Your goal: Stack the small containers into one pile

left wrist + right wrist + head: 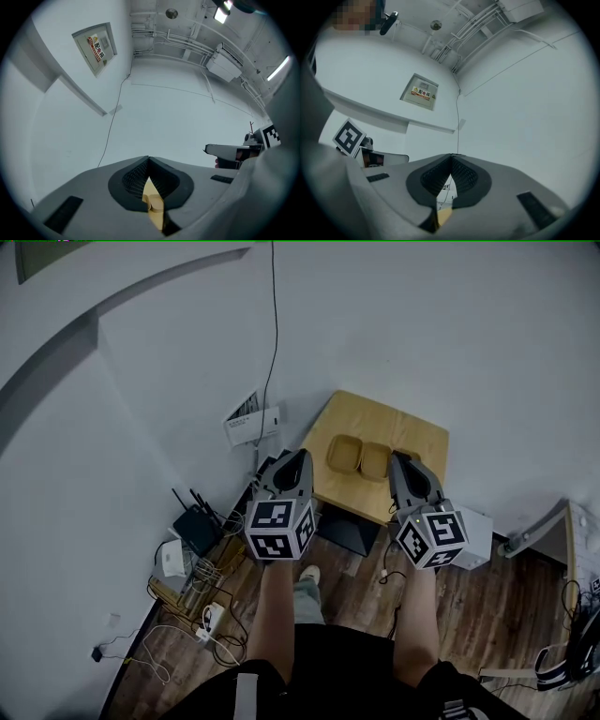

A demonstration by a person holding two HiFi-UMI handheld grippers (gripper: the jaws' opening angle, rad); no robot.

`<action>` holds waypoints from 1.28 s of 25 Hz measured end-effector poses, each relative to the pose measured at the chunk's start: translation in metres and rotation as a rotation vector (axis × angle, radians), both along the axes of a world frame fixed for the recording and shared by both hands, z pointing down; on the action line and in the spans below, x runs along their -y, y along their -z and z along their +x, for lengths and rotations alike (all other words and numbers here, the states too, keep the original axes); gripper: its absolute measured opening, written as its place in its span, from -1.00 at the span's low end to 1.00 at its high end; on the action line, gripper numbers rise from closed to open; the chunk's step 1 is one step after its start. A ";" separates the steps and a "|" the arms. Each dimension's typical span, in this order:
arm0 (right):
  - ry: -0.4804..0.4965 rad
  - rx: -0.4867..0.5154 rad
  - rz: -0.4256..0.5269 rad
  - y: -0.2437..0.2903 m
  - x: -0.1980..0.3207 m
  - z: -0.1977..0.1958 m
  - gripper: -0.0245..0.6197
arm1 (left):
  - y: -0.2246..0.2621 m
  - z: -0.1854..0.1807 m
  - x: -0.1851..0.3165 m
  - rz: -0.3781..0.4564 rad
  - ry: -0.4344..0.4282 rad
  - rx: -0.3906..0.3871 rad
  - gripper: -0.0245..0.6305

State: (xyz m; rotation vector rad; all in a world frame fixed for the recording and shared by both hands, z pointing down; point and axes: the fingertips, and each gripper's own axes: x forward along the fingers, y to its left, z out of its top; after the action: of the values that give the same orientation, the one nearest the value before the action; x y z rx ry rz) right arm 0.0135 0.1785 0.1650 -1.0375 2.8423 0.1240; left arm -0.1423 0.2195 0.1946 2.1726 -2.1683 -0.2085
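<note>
Left claw (pixel 301 457), jaws together and empty, hovers at the wooden surface's (pixel 417 432) left edge. Left container (pixel 343 454) and right container (pixel 375 462) sit touching, side by side, between the 2 claws. Right claw (pixel 399 458), likewise together and empty, appears nearer, just beside the right container.

wall box label (pixel 420 93), reads 配电箱

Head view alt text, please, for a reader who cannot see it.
Seen from above, a person holds the left gripper and the right gripper out toward a small wooden table, where a tan container and a second container sit side by side between the gripper tips. A router and cables lie on the wood floor at left.
</note>
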 end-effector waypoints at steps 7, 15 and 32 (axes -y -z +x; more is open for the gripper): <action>-0.052 0.041 -0.068 -0.026 0.070 -0.007 -0.91 | -0.019 -0.007 0.065 -0.040 -0.043 0.027 -0.91; -0.067 0.054 -0.136 -0.046 0.151 -0.061 -0.91 | -0.034 -0.049 0.152 -0.115 -0.085 0.048 -0.91; -0.207 0.050 -0.064 0.000 0.313 -0.109 -0.91 | 0.006 -0.084 0.341 -0.073 -0.258 0.092 -0.91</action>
State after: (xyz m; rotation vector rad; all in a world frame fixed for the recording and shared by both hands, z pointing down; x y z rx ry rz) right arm -0.0960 -0.1347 0.1648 -1.3266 2.7048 0.0249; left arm -0.2261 -0.1212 0.1885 2.4325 -1.8769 -0.0150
